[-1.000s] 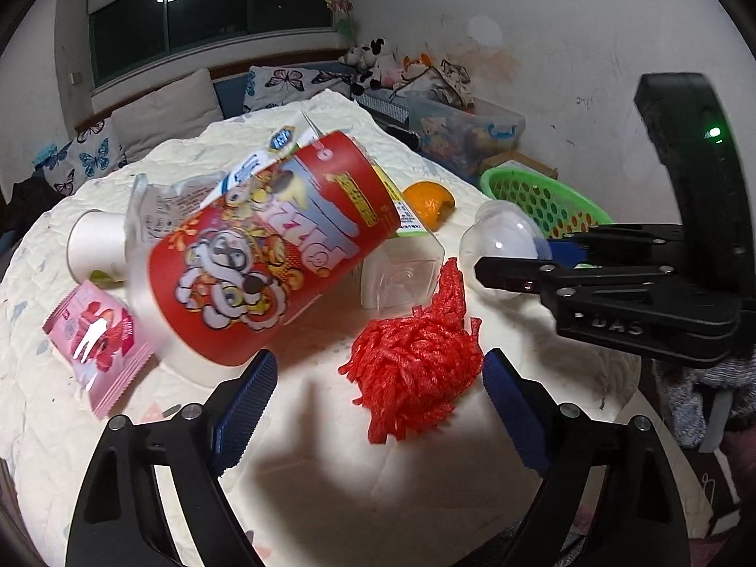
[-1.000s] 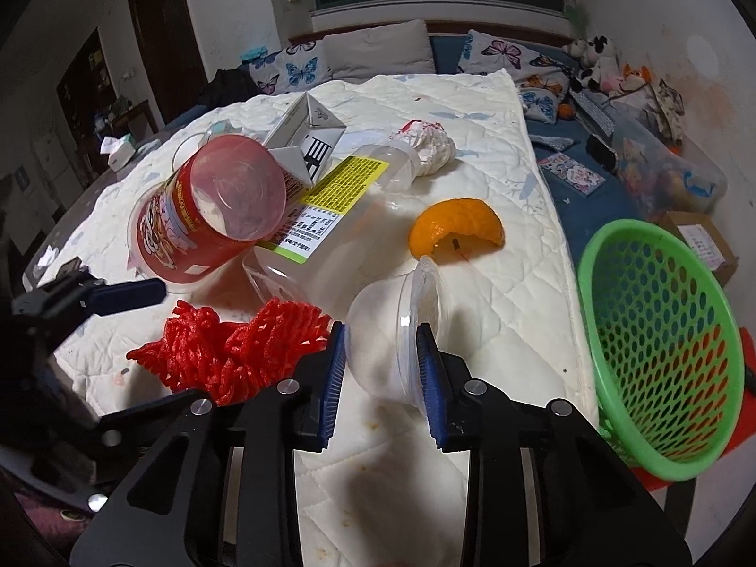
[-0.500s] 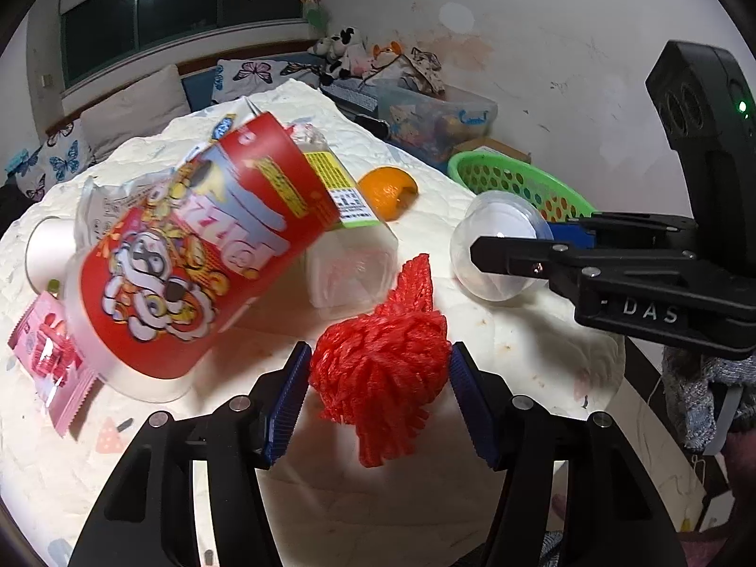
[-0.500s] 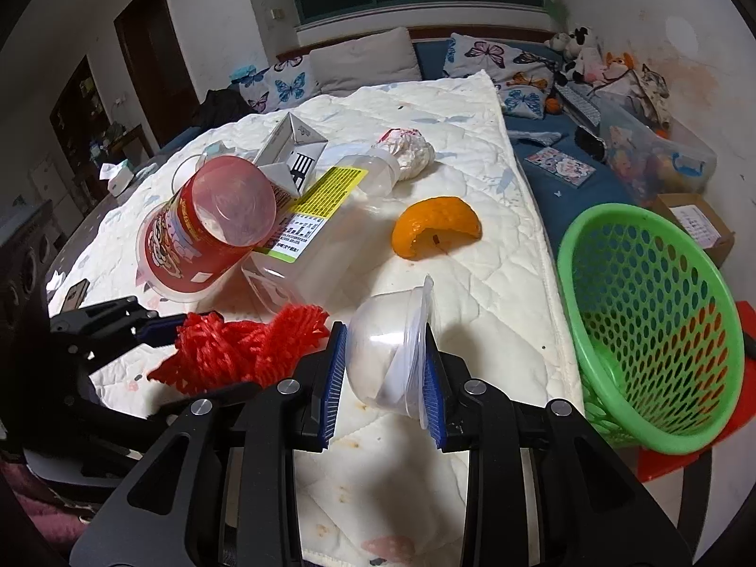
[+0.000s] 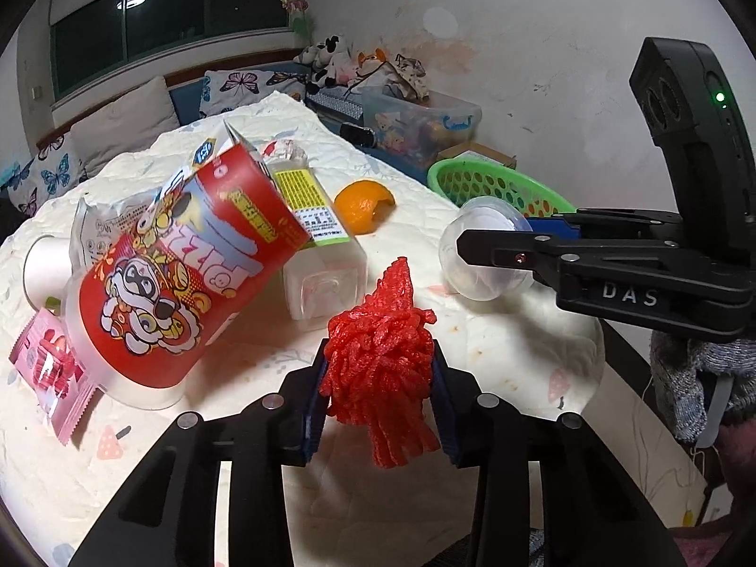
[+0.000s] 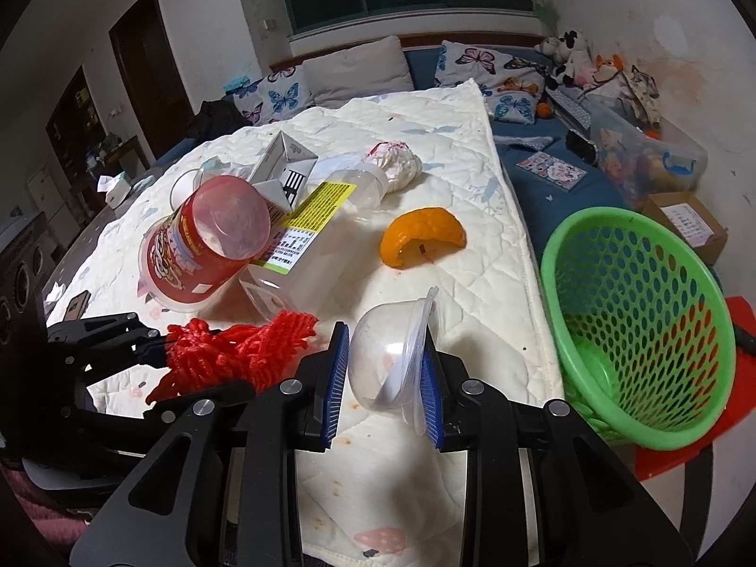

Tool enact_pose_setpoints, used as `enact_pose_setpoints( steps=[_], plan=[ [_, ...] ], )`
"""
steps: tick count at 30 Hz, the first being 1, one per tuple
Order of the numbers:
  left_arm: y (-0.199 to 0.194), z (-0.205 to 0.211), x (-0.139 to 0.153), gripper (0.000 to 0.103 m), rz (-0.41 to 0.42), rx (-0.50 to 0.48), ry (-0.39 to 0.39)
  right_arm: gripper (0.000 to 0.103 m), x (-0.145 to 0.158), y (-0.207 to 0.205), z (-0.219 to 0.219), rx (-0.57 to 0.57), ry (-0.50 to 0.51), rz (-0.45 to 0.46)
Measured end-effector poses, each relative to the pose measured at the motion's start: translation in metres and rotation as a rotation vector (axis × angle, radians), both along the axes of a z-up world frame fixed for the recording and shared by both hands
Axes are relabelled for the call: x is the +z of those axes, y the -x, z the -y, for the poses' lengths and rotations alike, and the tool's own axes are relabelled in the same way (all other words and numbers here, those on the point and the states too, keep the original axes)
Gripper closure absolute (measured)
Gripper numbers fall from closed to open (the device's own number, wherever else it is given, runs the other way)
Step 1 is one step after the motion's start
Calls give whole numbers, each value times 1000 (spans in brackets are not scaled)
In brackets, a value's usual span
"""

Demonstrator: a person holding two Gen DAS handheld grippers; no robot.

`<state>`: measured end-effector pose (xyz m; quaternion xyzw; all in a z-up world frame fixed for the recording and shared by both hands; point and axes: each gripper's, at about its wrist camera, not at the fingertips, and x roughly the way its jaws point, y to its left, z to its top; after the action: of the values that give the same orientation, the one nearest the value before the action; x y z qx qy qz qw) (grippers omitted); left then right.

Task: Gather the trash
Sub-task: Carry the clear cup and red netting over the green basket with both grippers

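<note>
The left gripper [image 5: 380,385], apart a second ago, now clamps the red mesh net [image 5: 380,364] above the quilt [image 5: 496,345]. The right gripper [image 6: 385,378] keeps pinching the clear cup [image 6: 390,359]. Only the right view shows inside the green basket [image 6: 638,326].

Black hand-held grippers, blue-padded fingers

Left hand-held gripper [image 5: 379,390] and right hand-held gripper [image 6: 383,385]: silver screws, white "DAS" lettering, green light.
</note>
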<state>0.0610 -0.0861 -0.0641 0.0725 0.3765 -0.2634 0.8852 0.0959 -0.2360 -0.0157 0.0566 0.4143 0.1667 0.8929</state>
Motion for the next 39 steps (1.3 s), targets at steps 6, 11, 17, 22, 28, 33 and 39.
enact_pose_setpoints(
  steps=[6,11,17,22,28,33,39],
  plan=[
    [4,0,12,67,25,-8,9,74,5,1,5,-8,-8,10],
    [5,5,24,67,46,-16,14,74,9,1,16,-33,-17,22],
    [-3,16,36,67,61,-41,23,74,11,-3,46,-107,-3,31],
    [-16,34,48,67,74,-67,38,74,5,-10,82,-192,19,19],
    [-36,63,56,67,82,-103,35,74,-8,-18,128,-282,42,-7],
    [-53,93,59,67,80,-136,32,74,-28,-25,157,-337,23,-47],
    [-70,124,59,67,63,-165,25,73,-45,-27,179,-375,-16,-85]
  ],
)
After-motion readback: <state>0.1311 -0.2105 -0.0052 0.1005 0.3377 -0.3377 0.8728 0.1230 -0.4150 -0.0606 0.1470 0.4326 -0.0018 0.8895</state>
